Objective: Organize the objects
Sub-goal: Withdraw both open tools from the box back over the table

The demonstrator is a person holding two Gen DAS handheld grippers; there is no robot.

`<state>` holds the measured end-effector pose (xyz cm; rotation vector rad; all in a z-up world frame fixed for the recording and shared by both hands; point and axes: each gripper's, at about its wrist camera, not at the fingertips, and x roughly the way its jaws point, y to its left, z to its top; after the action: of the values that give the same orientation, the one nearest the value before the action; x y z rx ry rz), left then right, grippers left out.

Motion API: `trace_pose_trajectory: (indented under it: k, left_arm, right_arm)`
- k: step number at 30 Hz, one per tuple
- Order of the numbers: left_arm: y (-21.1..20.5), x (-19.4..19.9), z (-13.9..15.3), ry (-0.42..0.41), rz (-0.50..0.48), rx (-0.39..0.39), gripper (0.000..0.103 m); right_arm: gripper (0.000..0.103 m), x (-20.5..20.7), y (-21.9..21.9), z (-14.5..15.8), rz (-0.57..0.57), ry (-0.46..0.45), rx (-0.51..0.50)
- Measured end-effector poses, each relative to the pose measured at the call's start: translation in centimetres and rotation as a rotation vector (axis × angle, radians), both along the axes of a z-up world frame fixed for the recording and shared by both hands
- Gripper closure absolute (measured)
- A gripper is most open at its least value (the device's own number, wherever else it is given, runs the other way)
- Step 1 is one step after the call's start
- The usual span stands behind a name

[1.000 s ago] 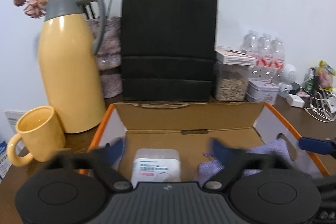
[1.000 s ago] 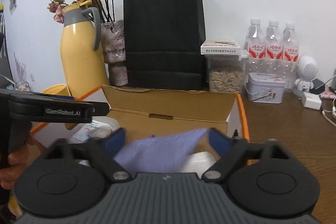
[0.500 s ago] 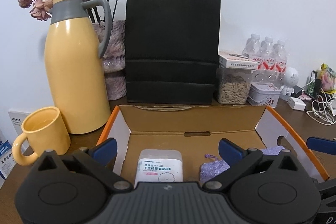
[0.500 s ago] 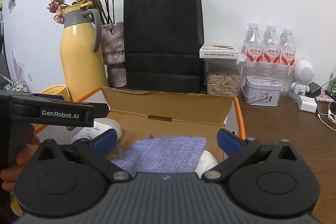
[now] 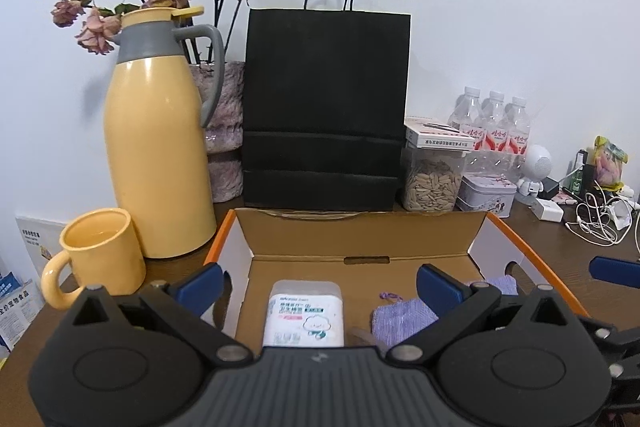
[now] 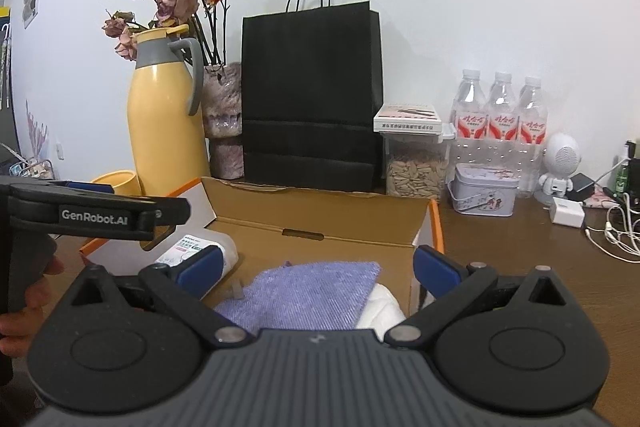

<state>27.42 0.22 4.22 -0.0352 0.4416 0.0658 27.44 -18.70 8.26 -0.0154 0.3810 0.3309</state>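
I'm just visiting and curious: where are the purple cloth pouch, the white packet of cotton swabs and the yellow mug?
purple cloth pouch [image 6: 308, 295], right wrist view, middle of its woven face.
white packet [image 5: 305, 311], left wrist view, printed label.
yellow mug [image 5: 105, 259], left wrist view, outer wall.
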Motion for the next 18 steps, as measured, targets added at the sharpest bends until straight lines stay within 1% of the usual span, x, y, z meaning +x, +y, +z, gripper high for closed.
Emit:
trace_pose_trajectory:
  k: [7,18]
  left_arm:
    - [0.8,-2.3,-0.2,0.016,0.014,0.001,0.000]
    - [3.0,-6.4,-1.4,0.053,0.055,0.019,0.000]
  right_arm:
    - [0.000,-2.2,-1.3,-0.1,-0.016,0.010,-0.021]
    - [0.000,-5.7,-3.6,-1.2,-0.047,0.059,-0.063]
